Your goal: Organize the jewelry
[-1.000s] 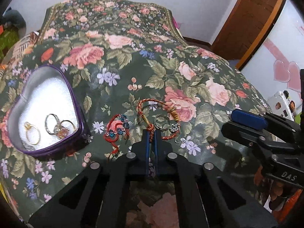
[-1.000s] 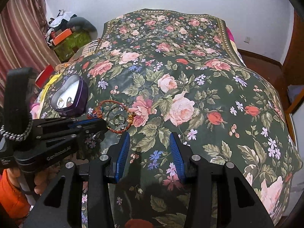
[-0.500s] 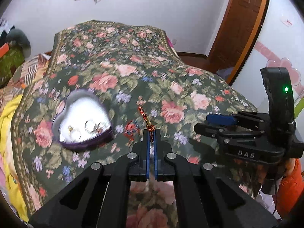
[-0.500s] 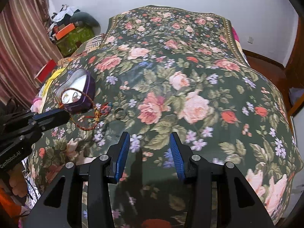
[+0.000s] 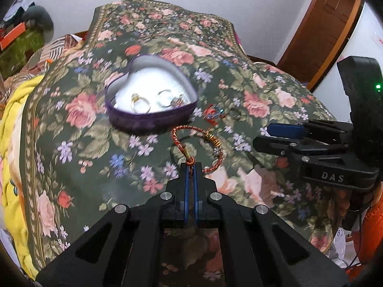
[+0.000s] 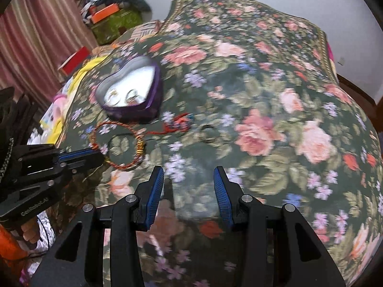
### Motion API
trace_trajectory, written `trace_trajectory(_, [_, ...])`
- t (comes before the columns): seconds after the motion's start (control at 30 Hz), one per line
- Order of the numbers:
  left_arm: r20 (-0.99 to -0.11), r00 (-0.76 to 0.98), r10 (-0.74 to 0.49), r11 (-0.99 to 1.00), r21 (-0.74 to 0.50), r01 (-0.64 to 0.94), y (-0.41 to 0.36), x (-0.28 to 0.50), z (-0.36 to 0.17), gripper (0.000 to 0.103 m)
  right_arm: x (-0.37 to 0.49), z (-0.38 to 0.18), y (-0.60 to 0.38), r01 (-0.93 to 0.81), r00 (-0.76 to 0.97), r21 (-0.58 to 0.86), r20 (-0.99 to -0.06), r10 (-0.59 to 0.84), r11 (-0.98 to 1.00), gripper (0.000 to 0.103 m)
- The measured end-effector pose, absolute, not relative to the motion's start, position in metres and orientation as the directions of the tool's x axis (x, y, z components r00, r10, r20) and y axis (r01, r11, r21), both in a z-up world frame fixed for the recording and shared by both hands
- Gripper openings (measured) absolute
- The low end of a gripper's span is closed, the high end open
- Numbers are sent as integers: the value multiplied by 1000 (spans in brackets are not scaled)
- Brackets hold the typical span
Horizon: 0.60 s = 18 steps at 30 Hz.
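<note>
While the left gripper (image 5: 190,171) pinches it, the bracelet (image 5: 198,148) loops forward.

A bed under a dark floral cover (image 5: 79,157) carries a purple heart-shaped tin (image 5: 150,117), and just beside the tin lie a small red beaded trinket (image 5: 213,114) and a thin ring (image 6: 208,134), while a yellow blanket (image 5: 12,124) shows at the cover's left edge.
</note>
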<state>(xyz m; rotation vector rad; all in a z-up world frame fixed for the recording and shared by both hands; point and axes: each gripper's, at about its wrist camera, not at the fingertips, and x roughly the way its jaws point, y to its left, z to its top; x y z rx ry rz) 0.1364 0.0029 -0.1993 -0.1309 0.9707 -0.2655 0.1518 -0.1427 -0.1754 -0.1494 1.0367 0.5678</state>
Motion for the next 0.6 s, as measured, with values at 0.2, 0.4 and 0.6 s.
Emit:
trace_trajectory(0.2, [-798,527,-291,957,-240,164,6,135,-207,2,154,-187,-124,-545,339,140,-865,370,827,39])
trace_trajectory(0.4, [-796,528,-296,955,-250,159,7,136,-210,4,150,-188,-112,-583,347,114,-860,373,804,40])
trace_trajectory(0.6, [-795,525,-304,952,-269,144,9,139,-212,4,141,-190,-99,-628,369,74,-849,380,775,8])
